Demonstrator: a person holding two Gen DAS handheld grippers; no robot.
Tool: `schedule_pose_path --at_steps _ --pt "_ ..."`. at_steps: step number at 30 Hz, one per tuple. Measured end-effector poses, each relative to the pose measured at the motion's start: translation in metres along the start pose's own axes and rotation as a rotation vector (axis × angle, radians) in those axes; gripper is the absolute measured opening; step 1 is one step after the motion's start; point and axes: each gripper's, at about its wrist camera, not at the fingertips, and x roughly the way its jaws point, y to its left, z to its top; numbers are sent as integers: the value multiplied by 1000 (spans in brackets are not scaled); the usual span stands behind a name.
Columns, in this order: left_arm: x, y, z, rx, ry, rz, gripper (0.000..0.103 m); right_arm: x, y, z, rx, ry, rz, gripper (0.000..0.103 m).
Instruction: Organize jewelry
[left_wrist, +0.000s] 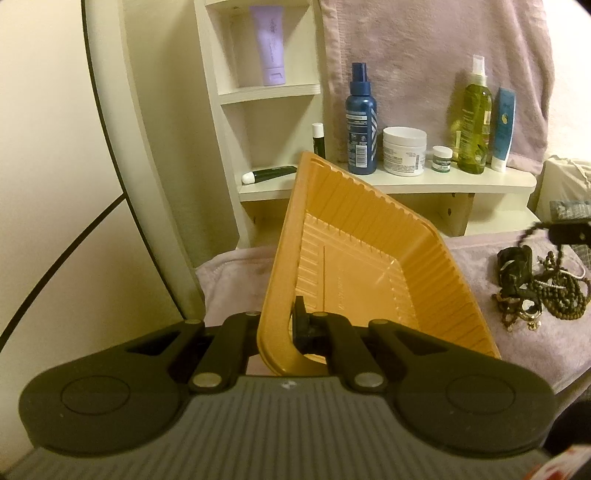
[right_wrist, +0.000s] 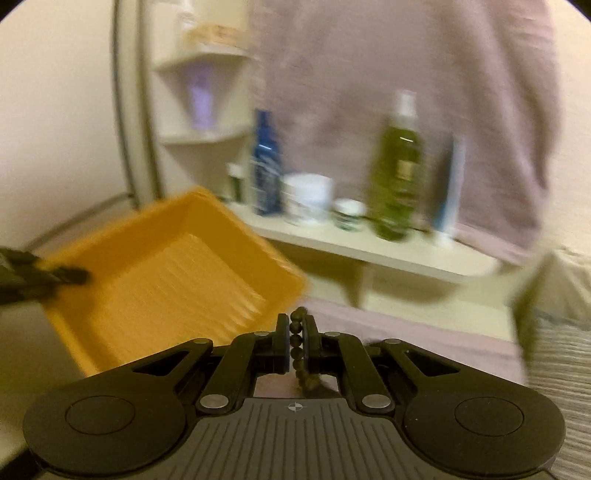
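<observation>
The ribbed orange plastic tray (left_wrist: 369, 266) tilts up on the pink towel (left_wrist: 535, 332); right of it lies a heap of dark beaded jewellery (left_wrist: 535, 295). Behind, a cream wooden shelf (left_wrist: 424, 182) carries bottles and jars.

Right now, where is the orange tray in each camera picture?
Left wrist view: the orange tray fills the middle, tilted, its near rim pinched by the left gripper.
Right wrist view: the orange tray sits at lower left, blurred, with the left gripper on its left rim.
Shared landmark: the green spray bottle on the shelf behind.
</observation>
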Motion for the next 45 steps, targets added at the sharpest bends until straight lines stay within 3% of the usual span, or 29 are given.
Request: schedule_pose_path --at_steps 6,16,18,21,27,31,35,39,45 --pt "1 -1 -2 12 -5 -2 4 26 31 7 71 35 170 7" --pt "0 -1 -2 5 -5 -9 4 53 54 -12 87 110 270 7" --pt "0 -1 -2 7 -8 -11 4 51 52 -13 110 114 285 13" --pt "0 -1 -2 6 -9 -14 4 39 43 -13 136 81 235 41" --pt "1 1 -3 2 -6 -18 4 9 6 -30 173 54 -2 41" --pt "1 1 -3 5 -7 -17 4 0 -20 -54 184 117 -134 41" --pt "1 0 -2 6 -4 -15 4 2 -28 -69 165 149 -187 40" --pt "1 -2 -1 10 -3 -14 4 15 -27 -76 160 174 -194 28" --pt "2 -1 -1 4 3 -16 4 31 -22 -78 135 187 -187 27"
